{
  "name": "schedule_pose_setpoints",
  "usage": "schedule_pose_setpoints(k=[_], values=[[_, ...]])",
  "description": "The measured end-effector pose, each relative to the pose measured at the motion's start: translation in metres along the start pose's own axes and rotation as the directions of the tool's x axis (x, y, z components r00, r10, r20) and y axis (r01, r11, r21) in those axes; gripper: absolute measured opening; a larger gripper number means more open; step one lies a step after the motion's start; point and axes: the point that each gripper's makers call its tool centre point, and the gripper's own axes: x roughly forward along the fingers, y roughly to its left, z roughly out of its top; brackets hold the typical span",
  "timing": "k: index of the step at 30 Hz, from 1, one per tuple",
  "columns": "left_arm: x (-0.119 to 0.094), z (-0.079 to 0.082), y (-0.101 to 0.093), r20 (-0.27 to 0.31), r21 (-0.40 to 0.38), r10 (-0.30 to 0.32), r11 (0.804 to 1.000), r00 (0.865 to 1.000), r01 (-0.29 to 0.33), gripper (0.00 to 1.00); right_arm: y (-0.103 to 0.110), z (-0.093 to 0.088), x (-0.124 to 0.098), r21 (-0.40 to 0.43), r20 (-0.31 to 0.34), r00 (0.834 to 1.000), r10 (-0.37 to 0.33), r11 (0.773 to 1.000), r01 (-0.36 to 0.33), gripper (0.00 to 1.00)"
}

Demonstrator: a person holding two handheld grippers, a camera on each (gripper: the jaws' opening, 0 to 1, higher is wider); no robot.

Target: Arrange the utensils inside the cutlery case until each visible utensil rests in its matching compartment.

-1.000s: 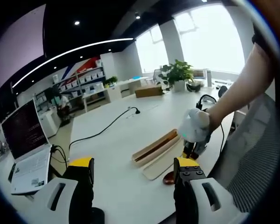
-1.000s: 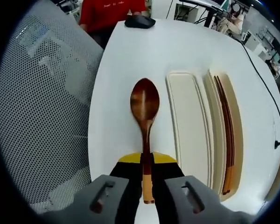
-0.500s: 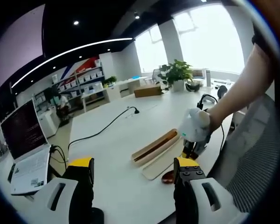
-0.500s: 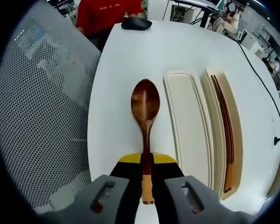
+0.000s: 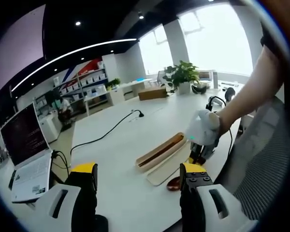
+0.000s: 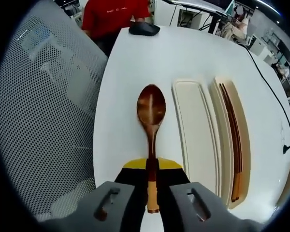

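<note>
Spoon [image 6: 151, 116] now looks slightly further out from the right gripper [image 6: 151, 175], whose jaws stay clamped on its handle, bowl beside the case's [image 6: 198, 130] empty compartment, so lift underway, placement pending; left gripper [image 5: 135, 183] idles open, empty, well short of it.

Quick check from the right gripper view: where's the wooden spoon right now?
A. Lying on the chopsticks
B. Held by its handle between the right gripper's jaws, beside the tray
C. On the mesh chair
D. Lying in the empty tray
B: the spoon has its handle clamped in the right gripper, with its bowl to the left of the empty tray.
</note>
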Motion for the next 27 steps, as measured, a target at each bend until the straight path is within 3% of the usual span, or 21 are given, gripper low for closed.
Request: schedule_pose_setpoints(k=[27], values=[[0.002,-0.001,0.001,-0.008,0.002,-0.001,1.0,1.0,0.001,0.71,-0.073,0.013,-0.043,0.046,0.046,0.987,-0.156,0.987,0.154,0.01]])
